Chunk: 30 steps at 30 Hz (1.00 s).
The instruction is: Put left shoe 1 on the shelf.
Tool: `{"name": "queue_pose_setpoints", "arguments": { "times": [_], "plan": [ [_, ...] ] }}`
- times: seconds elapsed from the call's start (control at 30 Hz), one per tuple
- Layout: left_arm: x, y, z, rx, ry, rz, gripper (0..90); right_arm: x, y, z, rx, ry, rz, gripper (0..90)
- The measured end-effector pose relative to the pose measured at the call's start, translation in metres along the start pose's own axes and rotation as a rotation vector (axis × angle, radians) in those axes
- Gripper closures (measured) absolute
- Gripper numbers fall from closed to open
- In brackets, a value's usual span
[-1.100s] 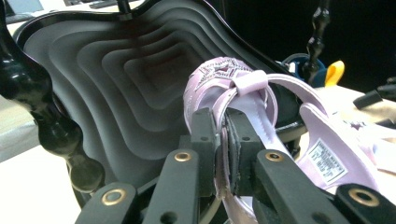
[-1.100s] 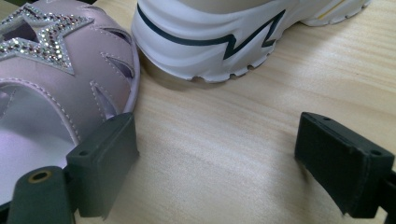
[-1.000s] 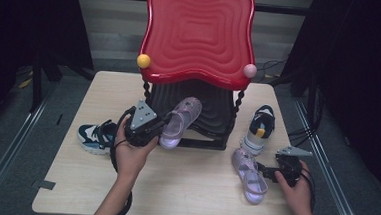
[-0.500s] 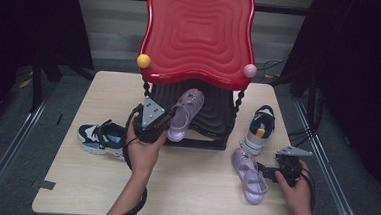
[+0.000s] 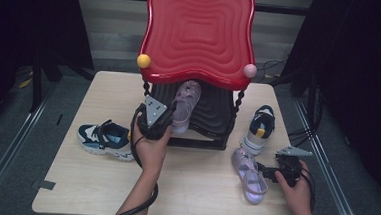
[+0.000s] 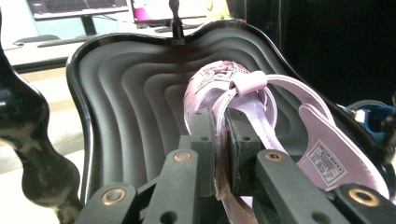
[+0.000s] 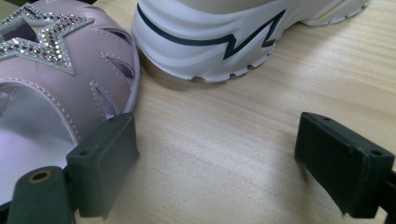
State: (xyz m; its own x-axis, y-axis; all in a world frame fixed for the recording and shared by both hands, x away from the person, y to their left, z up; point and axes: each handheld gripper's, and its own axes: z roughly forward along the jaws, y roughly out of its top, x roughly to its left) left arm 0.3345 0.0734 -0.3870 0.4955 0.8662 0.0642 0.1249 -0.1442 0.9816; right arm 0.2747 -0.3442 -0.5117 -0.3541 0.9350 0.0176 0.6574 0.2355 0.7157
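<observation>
My left gripper [image 5: 174,118] is shut on the side edge of a lilac sandal [image 5: 184,105] and holds it toe-first over the black ribbed lower shelf [image 5: 213,114] of a rack. In the left gripper view both pads pinch the sandal [image 6: 243,93] edge above that shelf [image 6: 130,102]. The matching lilac sandal [image 5: 248,175] lies on the table at the right. My right gripper [image 5: 263,171] stands open beside it; in the right gripper view its left pad [image 7: 105,158] sits against the sandal [image 7: 56,79] rim, with nothing between the jaws.
The rack's red wavy top shelf [image 5: 199,33] overhangs the black one, on twisted black posts [image 5: 238,101]. A blue and white sneaker [image 5: 104,138] lies left of the rack, a white and navy sneaker [image 5: 259,127] right of it. The wooden table [image 5: 193,198] has bare room in front.
My left gripper has carried the lilac sandal away from me and to the right, deeper under the red top and over the black shelf. The right gripper has stayed put.
</observation>
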Motion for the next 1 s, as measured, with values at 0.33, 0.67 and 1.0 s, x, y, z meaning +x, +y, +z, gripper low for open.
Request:
{"name": "queue_pose_setpoints", "arguments": {
  "times": [0.33,0.67,1.0],
  "plan": [
    [-0.004,-0.002,0.009,-0.037,0.06,-0.033,82.9,0.0,0.0,0.0,0.001,0.0,-0.001,12.3],
    [-0.006,-0.003,0.018,-0.065,0.109,-0.081,82.8,0.0,0.0,0.0,0.001,0.0,-0.001,12.3],
    [-0.01,-0.007,0.028,-0.078,0.148,-0.085,82.8,0.0,0.0,0.0,0.001,0.0,-0.001,12.3]
  ]
}}
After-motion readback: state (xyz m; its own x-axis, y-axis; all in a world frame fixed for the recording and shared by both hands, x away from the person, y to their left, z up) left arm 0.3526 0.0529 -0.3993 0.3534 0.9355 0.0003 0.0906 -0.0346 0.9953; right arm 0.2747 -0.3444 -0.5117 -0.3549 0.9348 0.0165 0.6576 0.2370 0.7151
